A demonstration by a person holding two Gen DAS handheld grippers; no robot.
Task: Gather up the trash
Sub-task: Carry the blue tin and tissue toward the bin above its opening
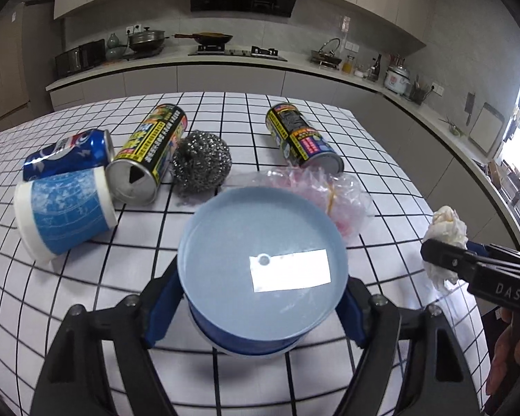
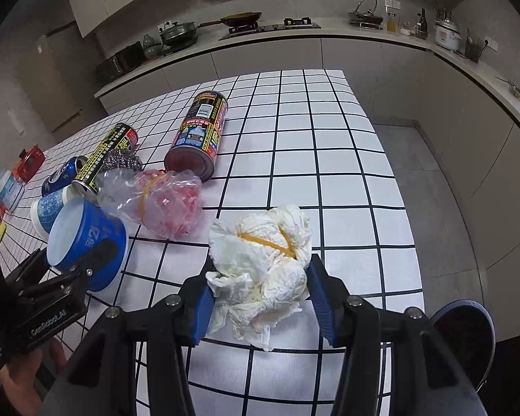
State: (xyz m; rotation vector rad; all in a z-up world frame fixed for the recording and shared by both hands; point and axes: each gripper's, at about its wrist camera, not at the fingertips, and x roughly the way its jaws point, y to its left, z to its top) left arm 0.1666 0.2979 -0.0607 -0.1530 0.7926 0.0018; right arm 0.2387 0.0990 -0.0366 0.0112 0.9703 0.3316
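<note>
**Table lot, read left to right; every place is given from the steel scourer (image 1: 201,163).**

1. Blue soda can (image 1: 66,154): one, on its side, well left of the scourer.
2. Blue-and-white paper cup (image 1: 62,208): one, tipped over, left of the scourer and nearer me, touching the soda can.
3. Tall printed tins: two, both lying down. The yellow-and-black tin (image 1: 149,152) lies against the scourer's left side. The second tin (image 1: 301,138) lies apart on its right.
4. Scourer itself: one.
5. Blue tub (image 1: 260,228): one, nearer me than the scourer. My left gripper (image 1: 260,277) has its blue pads set against the tub's two sides, pinching it. The mouth faces my camera (I judge it a catch-pot for smaller scraps, or simply the next piece out).
6. Clear plastic bag (image 1: 312,190): one, crumpled, bound with a yellow rubber band, just right of the scourer and touching the second tin's open end.
7. Tissue wad (image 2: 260,253): one, also banded, far right of the scourer. My right gripper (image 2: 263,277) is pressed in on it, and it looks held above the cloth rather than resting.
8. Dark round bin (image 2: 464,339): one, farthest right of the scourer, off the table edge (I take it for the wad's destination).

Tally: three cans, two cups, one scourer, one bag, one wad, one bin.
</note>
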